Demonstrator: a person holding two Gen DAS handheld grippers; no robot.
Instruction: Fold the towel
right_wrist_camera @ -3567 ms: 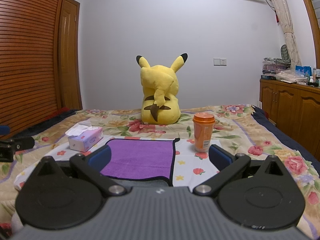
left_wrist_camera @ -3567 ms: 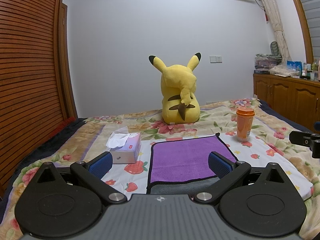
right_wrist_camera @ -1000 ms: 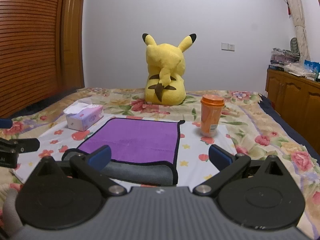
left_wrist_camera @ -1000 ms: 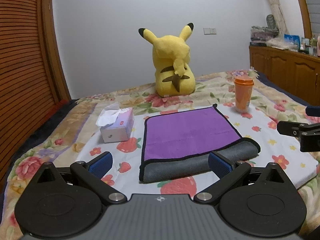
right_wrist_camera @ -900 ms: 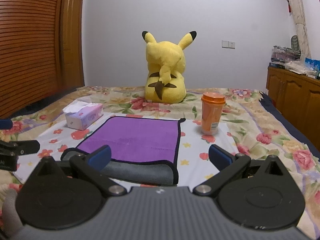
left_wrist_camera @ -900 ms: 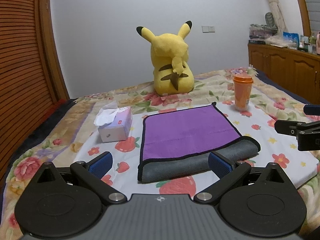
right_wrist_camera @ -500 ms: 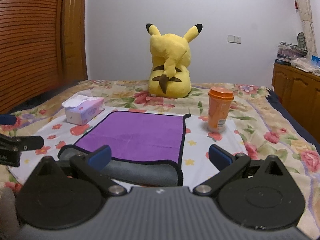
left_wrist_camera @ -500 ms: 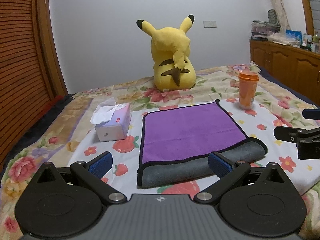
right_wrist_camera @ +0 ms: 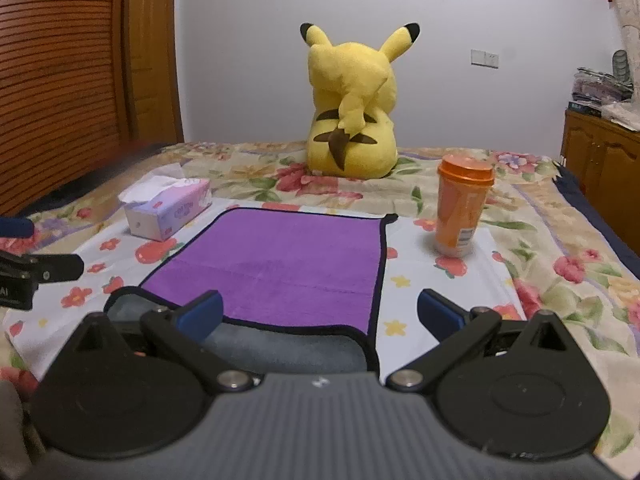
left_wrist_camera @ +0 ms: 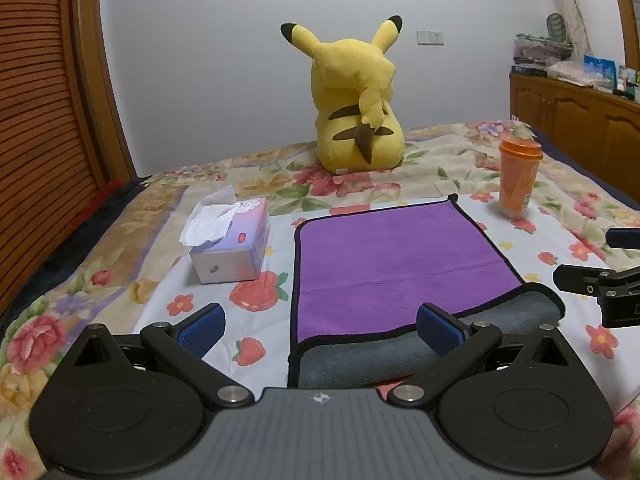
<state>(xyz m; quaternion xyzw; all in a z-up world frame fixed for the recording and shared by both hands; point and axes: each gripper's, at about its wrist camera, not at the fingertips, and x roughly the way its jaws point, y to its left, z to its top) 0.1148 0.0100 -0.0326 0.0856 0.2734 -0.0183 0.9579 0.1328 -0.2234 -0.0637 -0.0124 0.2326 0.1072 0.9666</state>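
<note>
Since 3.6 s ago both views have risen, and the purple towel (left_wrist_camera: pixel 400 264) now shows a grey folded band along its near edge. We judge one fold made. Left of the towel, the tissue box (left_wrist_camera: pixel 232 244) has a tissue protruding; right of it, the orange cup (right_wrist_camera: pixel 460 208) is lidded, contents unseen. Left gripper (left_wrist_camera: pixel 320 330) and right gripper (right_wrist_camera: pixel 320 312) both hang spread, empty.

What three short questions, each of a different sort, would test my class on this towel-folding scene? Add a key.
1. True or false: the left gripper is clamped on the purple towel.
2. Which object stands on the towel's right side? A) tissue box B) orange cup C) plush toy
3. Fill in: the towel's near edge shows its ___ underside.

Key: 1. False; both it and the right gripper are open. 2. B, the orange cup. 3. Grey.
</note>
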